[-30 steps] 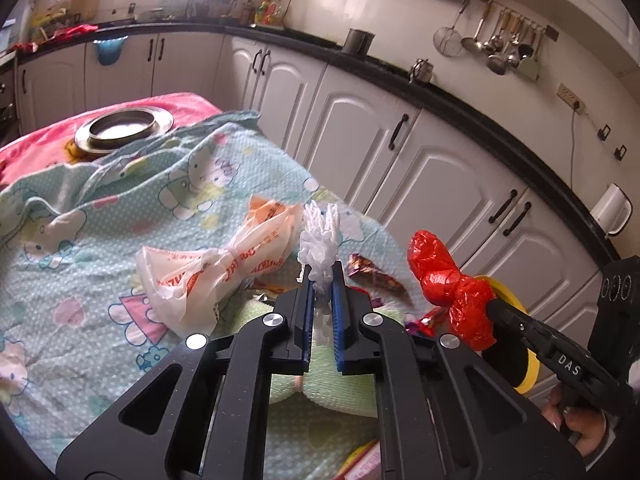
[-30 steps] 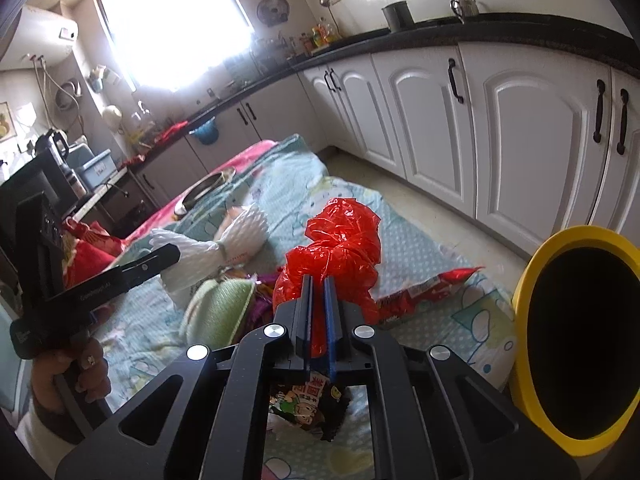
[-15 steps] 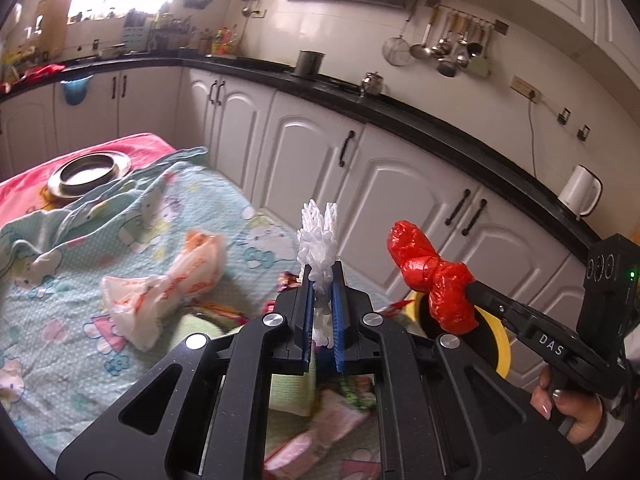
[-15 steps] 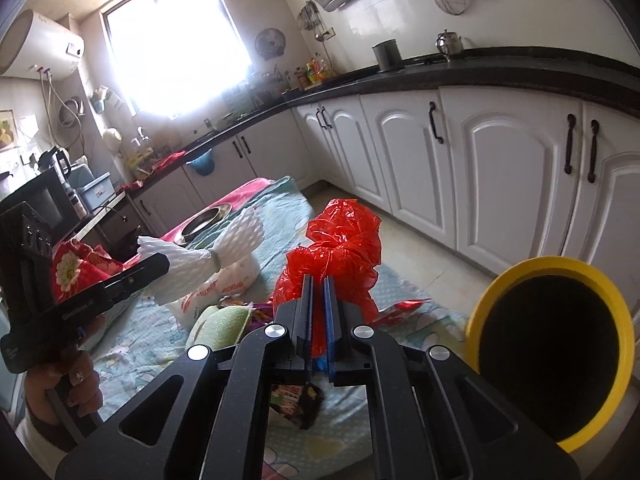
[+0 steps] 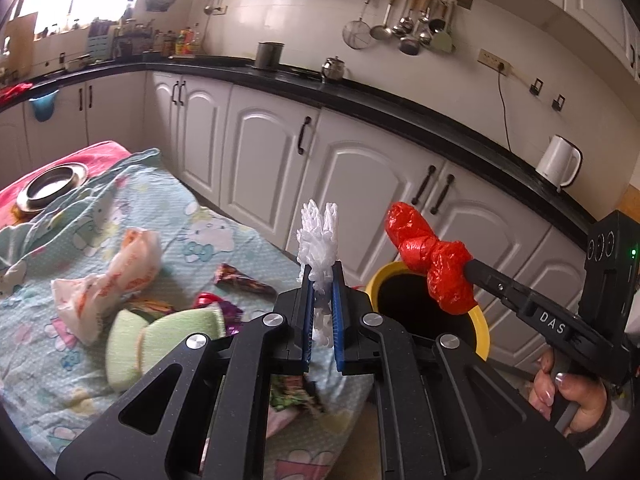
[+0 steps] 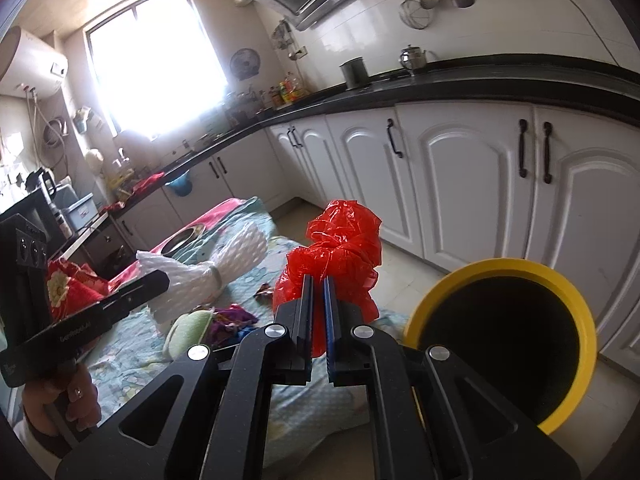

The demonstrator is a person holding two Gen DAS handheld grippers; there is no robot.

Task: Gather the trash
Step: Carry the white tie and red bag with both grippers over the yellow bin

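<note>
My left gripper (image 5: 321,270) is shut on a white foam net (image 5: 319,236) that sticks up between its blue pads. My right gripper (image 6: 317,280) is shut on a crumpled red plastic bag (image 6: 340,248). Both are held in the air beside a yellow-rimmed bin (image 5: 478,316) with a dark inside, standing on the floor off the table's end. In the right wrist view the bin (image 6: 504,268) is at lower right, and the left gripper (image 6: 162,280) with the white net (image 6: 236,256) is at left. In the left wrist view the right gripper (image 5: 466,266) holds the red bag (image 5: 432,256) above the bin.
More trash lies on the patterned cloth (image 5: 48,368): an orange-printed white bag (image 5: 120,276), a green foam piece (image 5: 160,340), several snack wrappers (image 5: 240,278). A steel plate (image 5: 52,186) sits at the far end. White cabinets (image 5: 360,176) run close behind the bin.
Both grippers have lifted and swung from above the table toward the bin, each still holding its piece. The bin now shows much larger and nearer in both views.
</note>
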